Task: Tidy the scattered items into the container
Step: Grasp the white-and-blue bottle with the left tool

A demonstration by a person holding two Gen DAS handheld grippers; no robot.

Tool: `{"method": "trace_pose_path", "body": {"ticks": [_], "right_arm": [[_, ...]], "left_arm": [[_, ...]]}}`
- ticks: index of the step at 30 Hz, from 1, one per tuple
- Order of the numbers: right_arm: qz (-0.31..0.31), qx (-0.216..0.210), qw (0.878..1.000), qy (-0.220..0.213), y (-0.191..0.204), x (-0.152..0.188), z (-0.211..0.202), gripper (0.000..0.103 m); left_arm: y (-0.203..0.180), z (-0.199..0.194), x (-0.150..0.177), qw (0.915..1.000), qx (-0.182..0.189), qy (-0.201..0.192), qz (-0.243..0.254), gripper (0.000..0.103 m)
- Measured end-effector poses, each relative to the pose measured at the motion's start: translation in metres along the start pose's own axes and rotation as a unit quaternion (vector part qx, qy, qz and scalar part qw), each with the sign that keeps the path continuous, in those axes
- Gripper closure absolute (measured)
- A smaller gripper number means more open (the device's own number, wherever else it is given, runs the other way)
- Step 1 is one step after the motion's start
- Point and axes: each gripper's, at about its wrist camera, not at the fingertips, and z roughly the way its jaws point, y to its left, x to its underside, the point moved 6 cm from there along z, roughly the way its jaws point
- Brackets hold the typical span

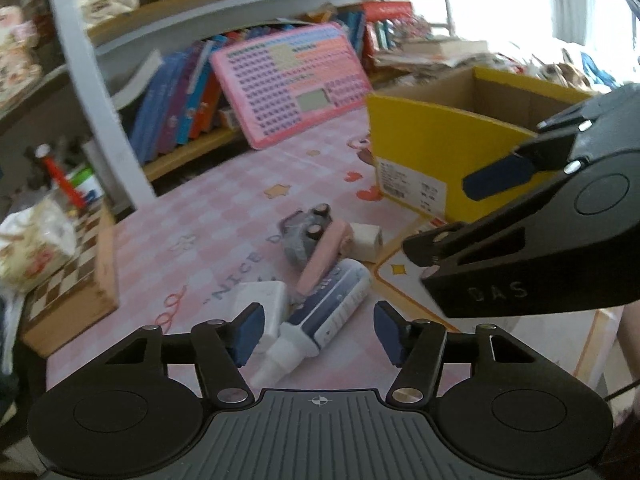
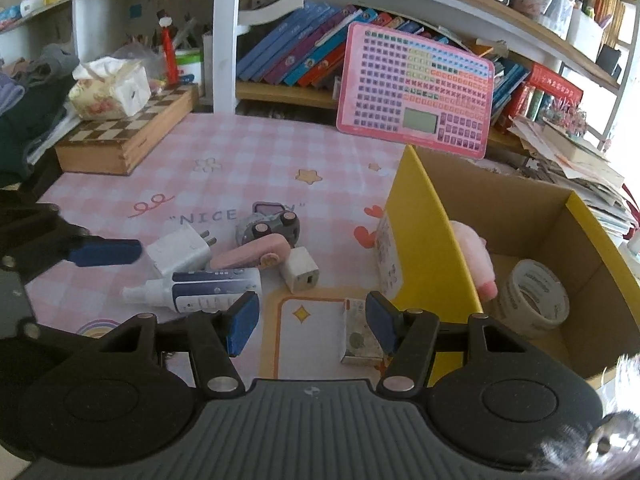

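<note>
The rigid, probably slippery spray bottle (image 1: 328,312), lying on the table beside the yellow box (image 1: 432,152), is being framed by the wide-open, empty left gripper (image 1: 318,332) for a mid-barrel grasp.
</note>
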Motion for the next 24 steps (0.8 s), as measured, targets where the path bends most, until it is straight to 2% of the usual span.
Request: {"method": "trace_pose_path", "body": {"ticks": [5, 9, 12, 15, 17, 20, 24], "right_arm": [[0.014, -0.001, 1.0, 0.018, 0.001, -0.002, 0.016, 0.045], [0.039, 0.006, 0.999, 0.035, -0.002, -0.003, 0.028, 0.047], [0.052, 0.017, 0.997, 0.046, -0.007, -0.002, 0.035, 0.048], [0.055, 0.017, 0.997, 0.05, -0.007, -0.001, 0.038, 0.048], [0.054, 0.015, 0.997, 0.051, -0.007, -0.002, 0.039, 0.048], [0.057, 0.012, 0.997, 0.054, -0.008, -0.002, 0.042, 0.048], [0.055, 0.01, 0.997, 0.056, -0.007, -0.002, 0.043, 0.048]], "left_arm": [[-0.003, 0.021, -0.001, 0.9991, 0.022, 0.022, 0.029, 0.05], [-0.004, 0.032, -0.002, 0.9984, 0.023, 0.032, 0.04, 0.05], [-0.003, 0.033, -0.003, 0.9983, 0.024, 0.034, 0.039, 0.06], [-0.004, 0.023, -0.005, 0.9969, 0.057, 0.038, 0.039, 0.066], [-0.007, 0.018, -0.003, 0.9954, 0.076, 0.041, 0.041, 0.066], [-0.005, 0.027, -0.001, 0.9965, 0.051, 0.051, 0.041, 0.059], [-0.009, 0.043, -0.004, 0.9967, 0.049, 0.057, 0.03, 0.064]]}}
